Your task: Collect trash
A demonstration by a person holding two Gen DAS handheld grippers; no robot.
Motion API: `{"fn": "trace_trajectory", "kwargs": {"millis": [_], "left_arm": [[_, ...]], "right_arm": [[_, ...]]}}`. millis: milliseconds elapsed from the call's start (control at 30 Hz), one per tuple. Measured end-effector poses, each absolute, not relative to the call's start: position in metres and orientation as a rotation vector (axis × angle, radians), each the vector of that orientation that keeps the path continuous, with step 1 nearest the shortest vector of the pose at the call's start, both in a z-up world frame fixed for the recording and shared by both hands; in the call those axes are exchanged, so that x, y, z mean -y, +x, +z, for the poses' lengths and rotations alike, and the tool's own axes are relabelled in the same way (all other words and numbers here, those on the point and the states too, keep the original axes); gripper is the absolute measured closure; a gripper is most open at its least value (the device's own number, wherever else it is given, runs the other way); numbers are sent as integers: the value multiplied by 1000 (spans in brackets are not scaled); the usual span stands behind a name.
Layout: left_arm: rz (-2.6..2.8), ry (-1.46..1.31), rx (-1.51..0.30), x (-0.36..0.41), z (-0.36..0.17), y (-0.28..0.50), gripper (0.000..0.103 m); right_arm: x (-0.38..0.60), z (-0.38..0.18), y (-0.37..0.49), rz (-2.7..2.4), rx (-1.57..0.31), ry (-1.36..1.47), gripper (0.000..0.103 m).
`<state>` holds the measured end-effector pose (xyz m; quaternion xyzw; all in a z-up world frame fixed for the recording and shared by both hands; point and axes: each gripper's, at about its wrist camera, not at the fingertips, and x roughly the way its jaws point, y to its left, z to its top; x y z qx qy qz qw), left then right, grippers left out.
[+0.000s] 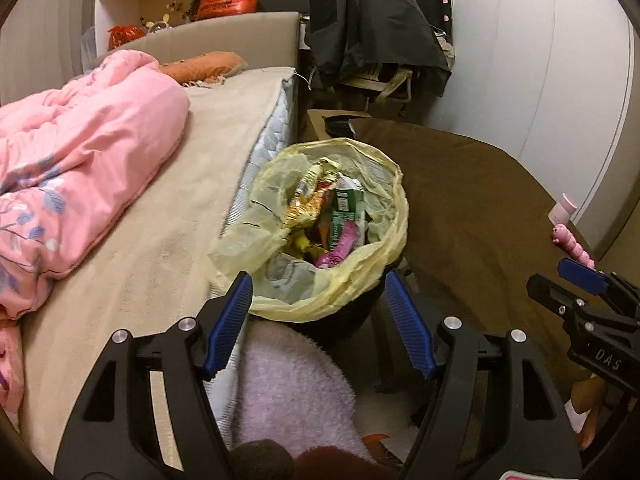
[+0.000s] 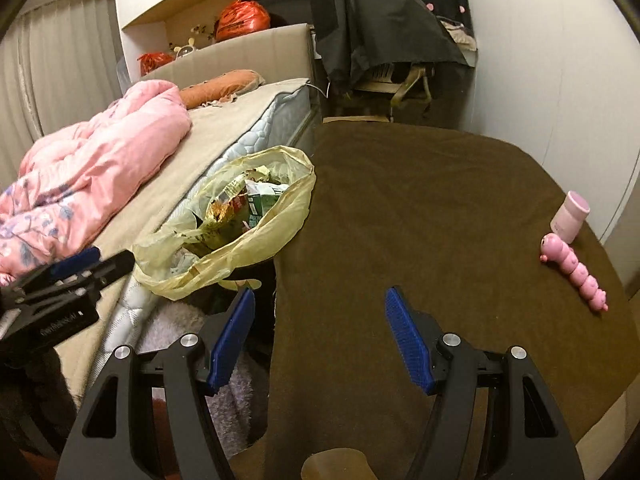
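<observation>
A black trash bin lined with a yellow plastic bag stands between the bed and the brown-covered table; it also shows in the right wrist view. It holds wrappers, a green carton and pink packaging. My left gripper is open and empty, just above the bin's near rim. My right gripper is open and empty over the table's brown cloth, right of the bin. Each gripper shows in the other's view: the right, the left.
A bed with a pink duvet lies left. A pink caterpillar toy and a pink-lidded jar sit on the table's right edge. A chair draped in dark clothes stands behind. A fluffy lilac towel lies below.
</observation>
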<state>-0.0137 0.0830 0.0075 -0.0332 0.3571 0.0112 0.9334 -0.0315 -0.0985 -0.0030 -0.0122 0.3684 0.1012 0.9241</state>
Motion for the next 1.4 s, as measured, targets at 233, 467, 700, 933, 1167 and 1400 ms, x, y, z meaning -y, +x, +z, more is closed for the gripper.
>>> {"fn": "trace_trajectory", "kwargs": {"millis": [233,467,700,933,1167,1400], "left_arm": [[29,-71,-726,-87,9,-19,38],[20,-82,-732,-92,8,-21,38],[29,-72,-718,-93,12,-23,38],[30,-60,-716,-91,13,-24,38],[32,-53,-718,-91,13,-24,38],[31,-50,-721,-90,12,-24,38]], "right_arm": [[84,-2,-36,209,-743,-50,39],[80,2,-40,208,-720,-63,39],[78,1,-40,207,-722,-66,39],[77,2,-40,209,-722,-68,39],[78,3,-40,211,-721,-62,39],[79,2,-40,211,-721,-62,39]]}}
